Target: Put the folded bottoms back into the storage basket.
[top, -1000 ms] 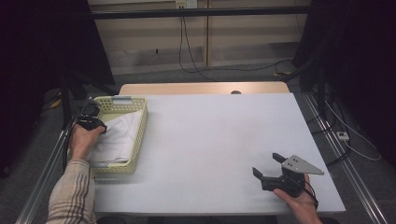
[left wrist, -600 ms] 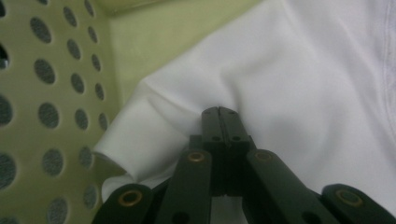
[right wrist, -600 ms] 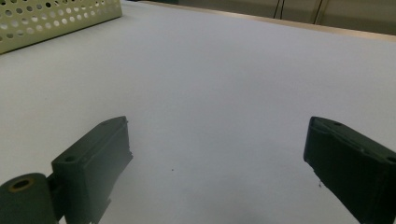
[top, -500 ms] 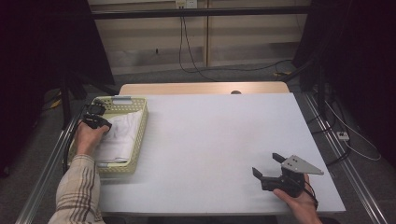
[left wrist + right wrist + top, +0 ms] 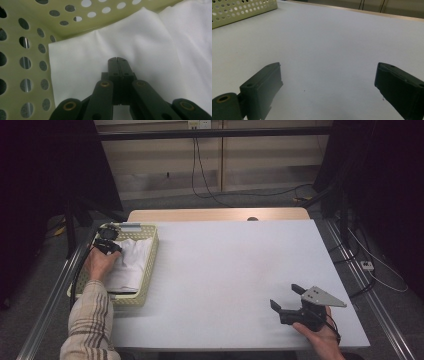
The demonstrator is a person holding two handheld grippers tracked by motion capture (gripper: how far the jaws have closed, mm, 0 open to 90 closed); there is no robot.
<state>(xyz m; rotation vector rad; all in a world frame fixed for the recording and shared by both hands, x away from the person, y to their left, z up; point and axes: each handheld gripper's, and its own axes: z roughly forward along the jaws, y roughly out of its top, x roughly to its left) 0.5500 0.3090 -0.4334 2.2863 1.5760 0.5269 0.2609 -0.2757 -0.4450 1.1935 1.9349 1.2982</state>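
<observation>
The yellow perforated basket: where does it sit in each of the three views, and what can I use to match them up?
High view: the basket sits at the table's left edge, with white cloth inside.
Left gripper view: its holed wall fills the top and left, behind the cloth.
Right gripper view: one corner shows at top left, on the white table.
Shared landmark: the wall's round holes.

White table (image 5: 220,270), perforated yellow basket (image 5: 145,270) on its left edge, apparently plastic.
</observation>
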